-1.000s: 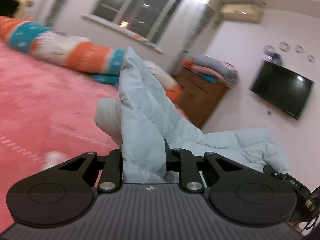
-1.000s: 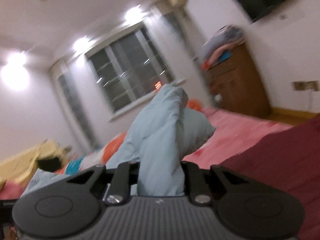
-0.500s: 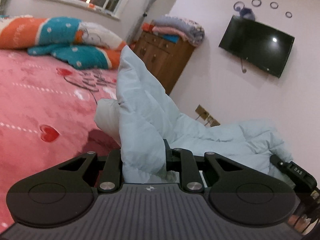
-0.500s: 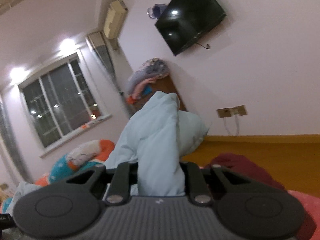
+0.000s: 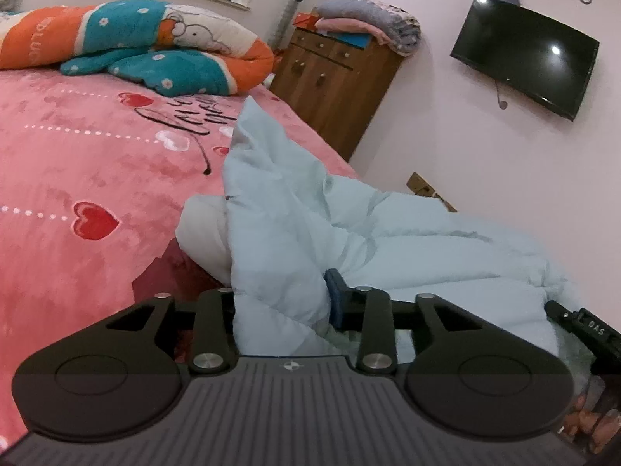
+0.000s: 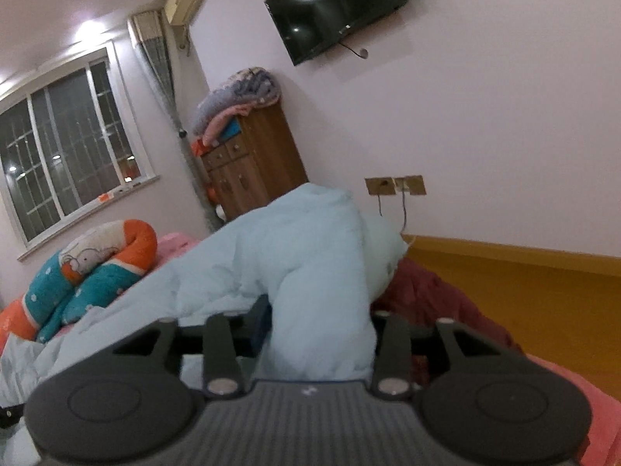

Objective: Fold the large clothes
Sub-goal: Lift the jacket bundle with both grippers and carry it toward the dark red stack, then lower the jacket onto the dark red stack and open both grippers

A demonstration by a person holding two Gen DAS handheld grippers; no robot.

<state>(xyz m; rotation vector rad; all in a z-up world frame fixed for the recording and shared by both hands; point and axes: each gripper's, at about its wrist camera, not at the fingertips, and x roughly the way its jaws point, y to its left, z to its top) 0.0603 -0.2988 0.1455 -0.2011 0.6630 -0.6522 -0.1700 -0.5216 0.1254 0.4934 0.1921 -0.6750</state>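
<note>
A pale blue padded garment (image 5: 295, 225) lies bunched on the pink bed. My left gripper (image 5: 281, 299) has a fold of it between its jaws, which have spread; a blue pad shows at the right of the fold. My right gripper (image 6: 318, 334) also has a fold of the garment (image 6: 295, 256) between spread jaws, with a blue pad visible at the left. The fingertips of both are hidden by cloth. The garment's white lining (image 5: 205, 229) shows at the left.
The pink heart-print bedspread (image 5: 77, 163) stretches left. A rolled orange and teal quilt (image 5: 147, 42) lies at the bed's far end. A wooden cabinet (image 5: 333, 77) with folded blankets stands by the wall, under a wall TV (image 5: 524, 54). A dark red cloth (image 6: 423, 295) lies at right.
Both grippers swung down and right, bringing the garment toward the bed. Both pairs of jaws have spread wider around the cloth, which is still standing between them.
</note>
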